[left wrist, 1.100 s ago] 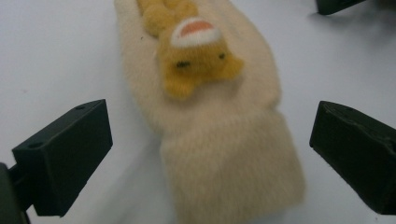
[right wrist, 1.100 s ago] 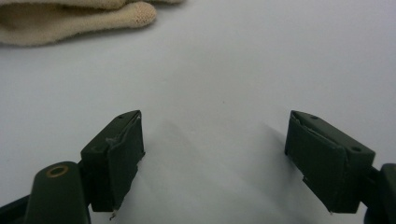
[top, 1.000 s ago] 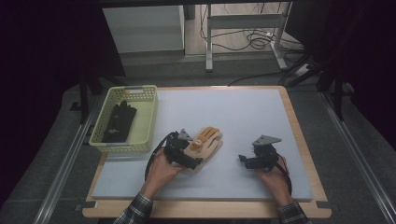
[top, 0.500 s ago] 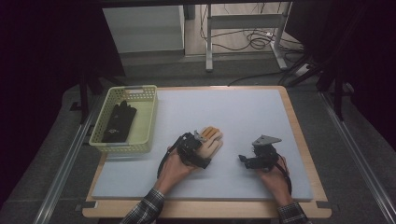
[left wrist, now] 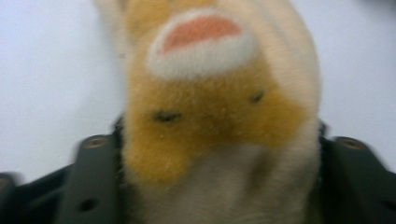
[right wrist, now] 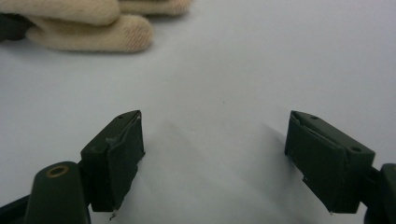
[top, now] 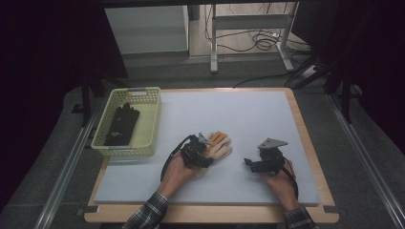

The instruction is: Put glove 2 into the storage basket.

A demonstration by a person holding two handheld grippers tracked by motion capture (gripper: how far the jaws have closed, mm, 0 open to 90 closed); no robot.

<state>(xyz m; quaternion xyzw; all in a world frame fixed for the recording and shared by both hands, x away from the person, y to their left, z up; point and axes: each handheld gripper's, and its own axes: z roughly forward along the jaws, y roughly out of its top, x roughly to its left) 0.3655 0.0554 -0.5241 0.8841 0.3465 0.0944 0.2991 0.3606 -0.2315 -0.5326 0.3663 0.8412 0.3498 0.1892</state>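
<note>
1. Left gripper (top: 206, 151) clamped round the cuff end of the fuzzy glove (top: 218, 145), jaws pressed against both sides of it in the left gripper view
2. Glove (left wrist: 215, 107) lying flat on the grey mat (top: 248, 119), roughly mid-width and nearer the front edge, fingers pointing toward the back right corner
3. Orange and cream, with a white and pink patch, a bit blurry up close
4. Right gripper (top: 249, 163) resting on the mat near the front right, jaws spread wide with nothing between (right wrist: 212, 154)
5. Glove fingertips (right wrist: 93, 28) just ahead of it, not touching
6. Yellow basket (top: 148, 119) by the left edge, black glove (top: 122, 125) lying inside
</note>
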